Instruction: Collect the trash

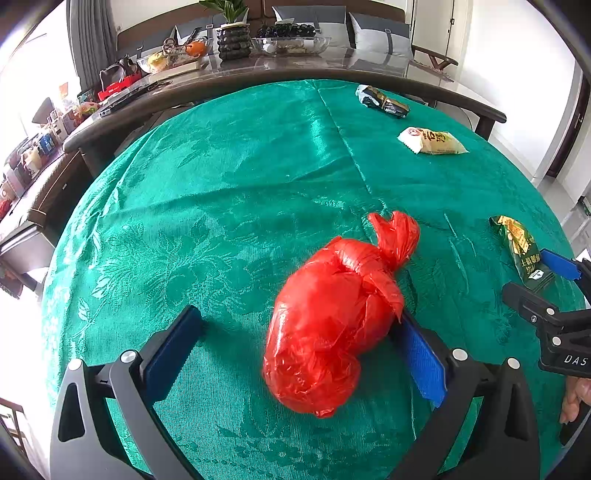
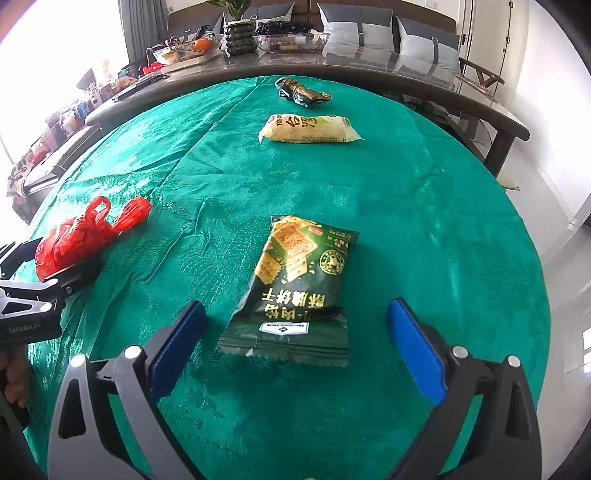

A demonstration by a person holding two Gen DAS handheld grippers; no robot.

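Observation:
A knotted red plastic bag (image 1: 332, 317) lies on the green tablecloth (image 1: 221, 192) between the fingers of my open left gripper (image 1: 299, 328); its right side touches the right finger, the left finger stands apart. The bag also shows in the right wrist view (image 2: 77, 236). A dark green cracker packet (image 2: 295, 280) lies flat between the fingers of my open right gripper (image 2: 297, 317), touching neither. It also shows in the left wrist view (image 1: 521, 247). A pale yellow snack packet (image 2: 306, 129) and a crumpled dark wrapper (image 2: 301, 92) lie farther back.
Behind the green table stands a dark table (image 1: 295, 70) with glass bowls, a potted plant and clutter. A sofa with grey cushions (image 2: 354, 29) is at the back. The right gripper's body (image 1: 554, 325) is at the right edge of the left wrist view.

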